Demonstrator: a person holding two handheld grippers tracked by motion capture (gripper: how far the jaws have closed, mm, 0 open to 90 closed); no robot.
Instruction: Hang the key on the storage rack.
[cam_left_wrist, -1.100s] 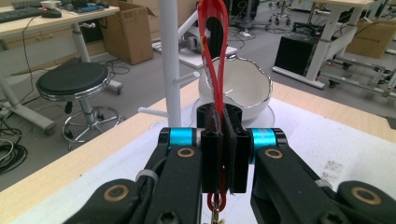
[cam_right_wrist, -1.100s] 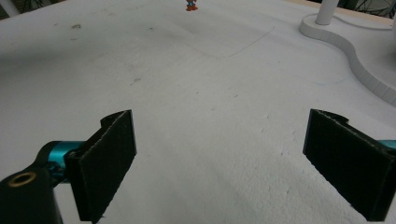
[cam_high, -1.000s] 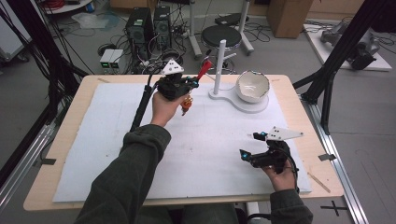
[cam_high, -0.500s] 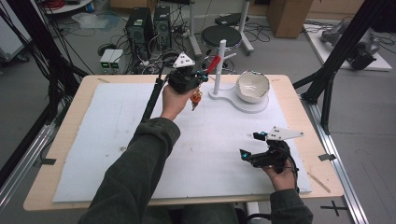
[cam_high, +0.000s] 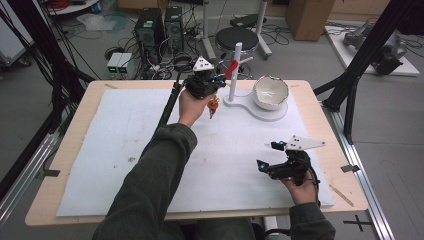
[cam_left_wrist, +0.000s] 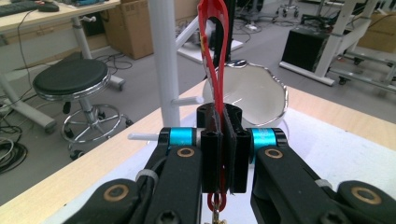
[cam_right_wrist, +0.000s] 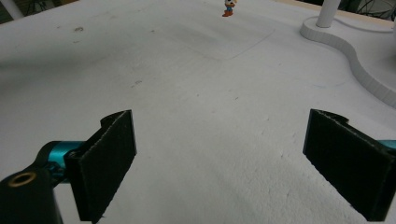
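- My left gripper (cam_high: 216, 80) has its fingers pinching a red keychain loop (cam_left_wrist: 212, 56), with a small orange charm (cam_high: 213, 106) dangling below my hand.
- Over the last second I have carried it farther and to the right: the gripper sat lower and more to the left above the white mat (cam_high: 100, 150), and now the red loop is raised just beside the white peg stand (cam_high: 235, 65) at the far side of the tabletop (cam_high: 75, 107).
- In the left gripper view the loop rises just right of the post, and a short peg (cam_left_wrist: 187, 100) pokes out near my fingers; I judge the loop is not yet over any peg.
- The white bowl (cam_high: 270, 92) sits on the stand's base, right of the post.
- My right gripper (cam_high: 267, 156) rests near the right near corner, unmoved, fingers spread wide and holding nothing.
- I read this as lining up to hang the keychain; threading it on comes next.
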